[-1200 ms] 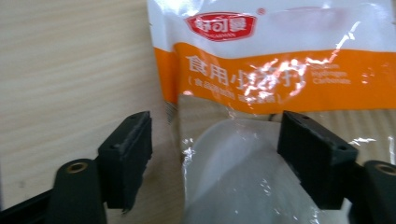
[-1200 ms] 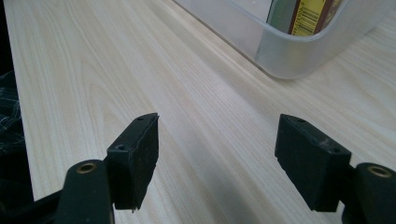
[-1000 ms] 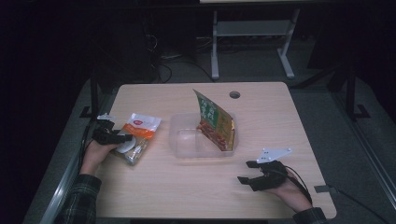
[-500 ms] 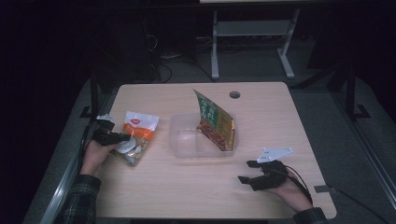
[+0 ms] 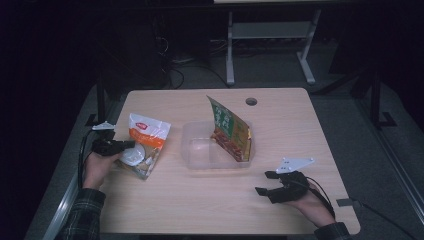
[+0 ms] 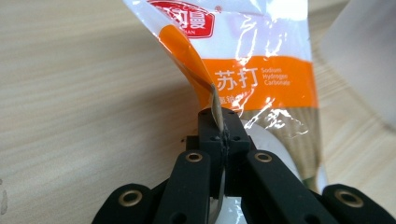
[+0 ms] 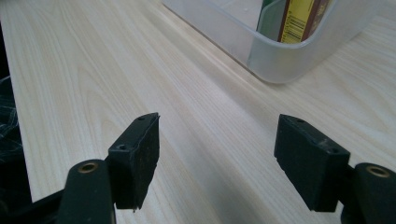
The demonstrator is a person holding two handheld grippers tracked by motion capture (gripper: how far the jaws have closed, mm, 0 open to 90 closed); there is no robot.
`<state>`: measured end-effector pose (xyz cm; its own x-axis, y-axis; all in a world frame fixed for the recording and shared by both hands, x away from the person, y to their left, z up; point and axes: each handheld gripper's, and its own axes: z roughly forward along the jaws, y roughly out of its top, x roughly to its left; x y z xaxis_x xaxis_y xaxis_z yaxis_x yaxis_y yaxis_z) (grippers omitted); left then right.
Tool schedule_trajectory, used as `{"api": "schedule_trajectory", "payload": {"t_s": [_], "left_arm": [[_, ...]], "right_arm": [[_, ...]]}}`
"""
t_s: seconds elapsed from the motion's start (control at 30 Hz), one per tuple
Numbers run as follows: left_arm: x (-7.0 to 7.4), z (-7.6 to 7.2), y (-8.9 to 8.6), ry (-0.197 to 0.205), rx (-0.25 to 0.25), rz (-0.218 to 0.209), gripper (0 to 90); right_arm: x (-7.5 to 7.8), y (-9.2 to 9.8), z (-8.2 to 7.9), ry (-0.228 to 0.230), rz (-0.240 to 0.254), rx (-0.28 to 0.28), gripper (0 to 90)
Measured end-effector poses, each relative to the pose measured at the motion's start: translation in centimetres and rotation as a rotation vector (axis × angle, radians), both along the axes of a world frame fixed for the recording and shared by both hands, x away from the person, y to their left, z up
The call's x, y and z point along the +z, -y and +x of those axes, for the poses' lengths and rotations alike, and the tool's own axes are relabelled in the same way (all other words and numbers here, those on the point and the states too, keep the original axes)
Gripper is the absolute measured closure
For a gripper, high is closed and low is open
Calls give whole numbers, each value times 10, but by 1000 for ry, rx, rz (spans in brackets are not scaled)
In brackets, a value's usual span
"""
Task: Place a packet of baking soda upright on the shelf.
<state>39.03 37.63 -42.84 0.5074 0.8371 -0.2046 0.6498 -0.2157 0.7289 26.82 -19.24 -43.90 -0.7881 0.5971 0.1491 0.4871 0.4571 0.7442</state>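
At about 9 o'clock on the wooden table (image 5: pixel 215 200), the left gripper (image 5: pixel 116 146) has its 2 jaws pressed tight together on the edge of a white-and-orange baking soda bag (image 5: pixel 145 145). Those jaws have just been closing, and the thin plastic seam of the bag (image 6: pixel 261 70) sits pinched between the pads in the left gripper view, where the bag rises from the clamp toward 12 o'clock with its red logo at the top and an orange band printed "Sodium Hydrogen Carbonate". In the high view the bag lies tilted, its top end toward 12 o'clock, just left of a clear plastic container (image 5: pixel 200 160) at the table's centre, and apart from it.

Inside the container's right half, a green-and-red snack packet (image 5: pixel 229 131) leans upright against the wall.

The right gripper (image 5: pixel 266 183) rests at about 5 o'clock on the table, held in the person's right hand (image 5: pixel 310 205). Its 2 jaws stand wide apart with nothing between them, as the right gripper view shows, with bare wood beneath and the container's corner (image 7: pixel 280 60) toward 1 o'clock.
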Motion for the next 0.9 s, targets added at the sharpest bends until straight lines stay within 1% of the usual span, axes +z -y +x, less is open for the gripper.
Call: {"api": "schedule_trajectory", "payload": {"t_s": [0.1, 0.2, 0.43, 0.57, 0.63, 0.67, 0.73, 0.77, 0.83, 0.9], "left_arm": [[7, -7, 0, 30, -9, -11, 897], [15, -13, 1, 51, -26, -23, 898], [33, -28, 4, 98, -57, -66, 898], [42, -36, 7, 127, -75, -77, 899], [46, -41, 9, 147, -88, -73, 899], [48, -43, 10, 156, -91, -72, 899], [53, -48, 10, 169, -96, -73, 899], [55, -50, 10, 174, -98, -81, 899], [61, -56, 10, 187, -109, -111, 899], [66, -61, 13, 198, -122, -120, 899]], "right_arm": [[0, -1, 0, 16, 2, 10, 307], [0, -1, -1, 26, 4, 15, 307], [0, -5, -2, 6, 21, 26, 302], [0, -6, -2, -1, 34, 29, 301], [0, -7, -2, -7, 36, 28, 296], [1, -8, -2, -12, 34, 27, 285], [2, -9, -2, -12, 45, 25, 267], [2, -10, -2, -12, 52, 27, 259], [3, -13, -3, -10, 67, 26, 244], [4, -15, -3, -17, 88, 35, 233]]}}
